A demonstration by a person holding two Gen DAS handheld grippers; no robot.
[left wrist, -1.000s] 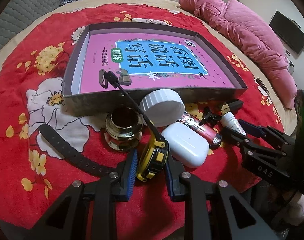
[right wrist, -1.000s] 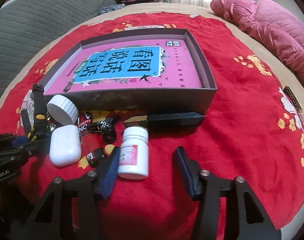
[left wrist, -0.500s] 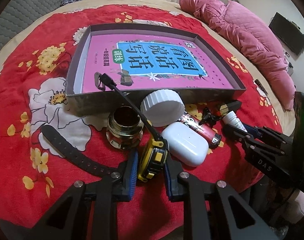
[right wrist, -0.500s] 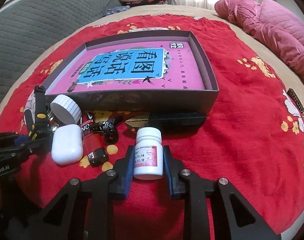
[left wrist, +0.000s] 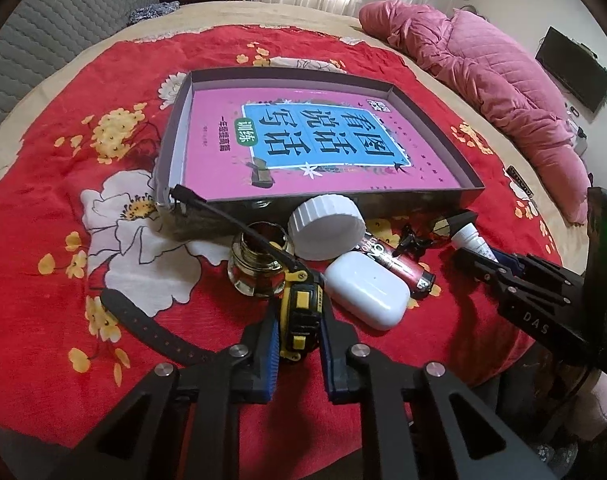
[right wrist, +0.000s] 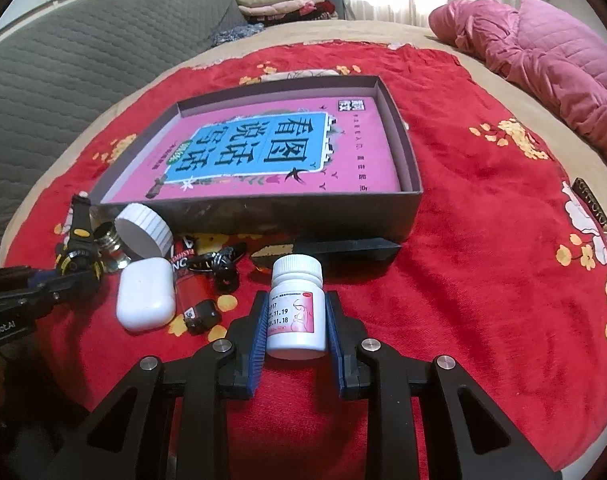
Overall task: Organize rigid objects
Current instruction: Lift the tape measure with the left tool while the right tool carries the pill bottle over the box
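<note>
On the red floral blanket (right wrist: pixel 483 264), both grabs newly made: left hand-held gripper (left wrist: pixel 299 330) closing on the yellow tape measure (left wrist: pixel 301 312), right hand-held gripper (right wrist: pixel 296 316) now clamped on the white pill bottle (right wrist: pixel 296 308). Ready, probably, for lifting into the open box (right wrist: pixel 407 152). In the way: box wall, white earbud case (left wrist: pixel 367 294), glass jar (left wrist: pixel 259 268).

We were in a home bedroom: a bed (right wrist: pixel 483 92) under a red floral blanket (right wrist: pixel 483 240), pink quilt (left wrist: pixel 483 64), folded clothes (right wrist: pixel 275 2), wall-mounted television (left wrist: pixel 571 68).
</note>
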